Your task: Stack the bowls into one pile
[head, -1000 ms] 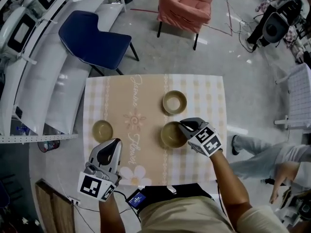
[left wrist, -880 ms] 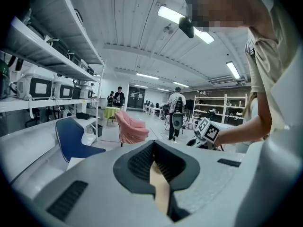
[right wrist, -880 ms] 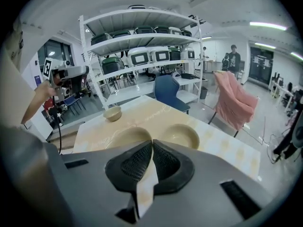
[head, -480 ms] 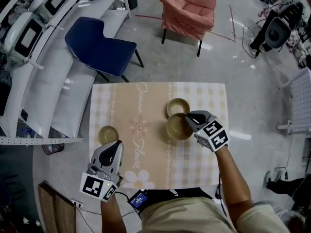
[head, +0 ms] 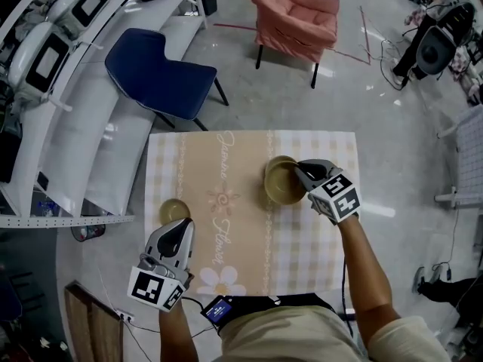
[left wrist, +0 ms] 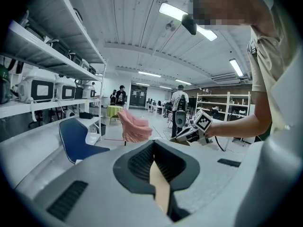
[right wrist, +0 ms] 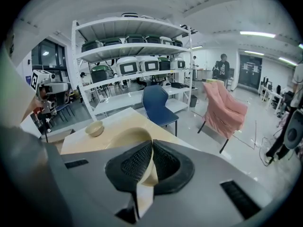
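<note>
One lone bowl (head: pixel 174 210), blue chair (head: pixel 155 70) beyond

Right gripper (head: pixel 300 170) clamped on bowl (head: pixel 281 185) rim, left gripper (head: pixel 178 229) closed on nothing
Head view: right forearm (head: pixel 361 256) bare, stretched forward from the torso, wrist bent inward so the jaws point up-left, marker cube (head: pixel 343 197) facing up; right gripper view: jaws pressed together on the thin bowl wall, one pad inside, one outside. Left forearm (head: pixel 173 332) tucked close to the body, only a short stretch showing; left gripper low at the near-left, jaws pointing forward, marker cube (head: pixel 156 288) at its rear; left gripper view: jaw tips meet, nothing between them. The two grippers are well apart, right one further forward
</note>
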The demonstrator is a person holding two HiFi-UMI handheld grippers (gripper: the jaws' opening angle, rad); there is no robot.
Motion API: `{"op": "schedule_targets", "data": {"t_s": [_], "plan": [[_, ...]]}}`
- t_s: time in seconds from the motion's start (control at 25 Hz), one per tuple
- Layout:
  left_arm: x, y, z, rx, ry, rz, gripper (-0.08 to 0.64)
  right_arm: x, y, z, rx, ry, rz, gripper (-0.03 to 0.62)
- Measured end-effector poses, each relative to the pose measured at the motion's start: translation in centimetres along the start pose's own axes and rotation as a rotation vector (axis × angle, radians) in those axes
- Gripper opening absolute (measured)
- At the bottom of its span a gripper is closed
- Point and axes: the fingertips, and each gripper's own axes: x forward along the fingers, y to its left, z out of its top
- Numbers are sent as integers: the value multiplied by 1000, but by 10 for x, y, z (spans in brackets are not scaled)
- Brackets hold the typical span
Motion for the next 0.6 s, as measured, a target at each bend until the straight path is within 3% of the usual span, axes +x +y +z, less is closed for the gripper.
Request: {"op": "schedule_targets", "data": {"t_s": [0.6], "plan": [[7,17,-24,-30,37,-3,8,40,-25,-20,39,52,-34,15]]}}
